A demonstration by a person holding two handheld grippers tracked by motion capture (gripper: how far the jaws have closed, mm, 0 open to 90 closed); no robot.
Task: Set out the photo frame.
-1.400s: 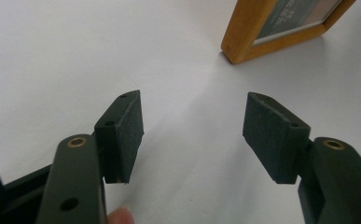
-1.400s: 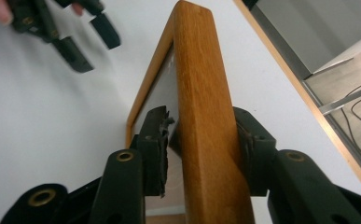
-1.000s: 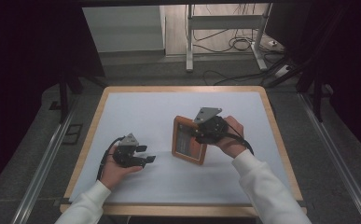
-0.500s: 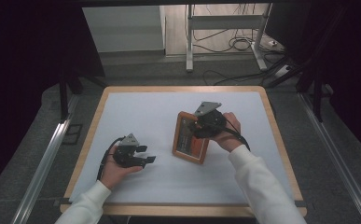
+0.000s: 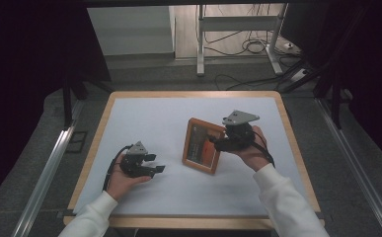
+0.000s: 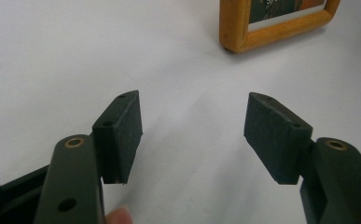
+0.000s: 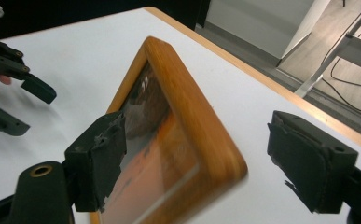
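Change since earlier: our right claw [image 5: 217,143] has just been spreading its jaws, and the wooden picture frame [image 5: 203,145] now leans a little differently, its far right corner between those jaws but no longer pinched.
Frame position: we see it near the middle of the white surface [image 5: 144,118], slightly right of centre, tilted rather than flat; from the right gripper view its rounded corner [image 7: 215,158] sits between the two pads with a gap on the right side. Whether the left pad touches the glass we cannot tell.
Right claw: spread wide, holding nothing.
Left claw: our left claw [image 5: 154,164] rests low over the surface at the near left, spread and empty, well apart from the frame; the left gripper view shows the frame's near corner [image 6: 243,37] far ahead.
Step in hand: we judge this to be the release after propping or setting the frame.
Next move: we would draw the right claw back to the right, clear of the corner, without nudging the frame, since a brush could tip it over.
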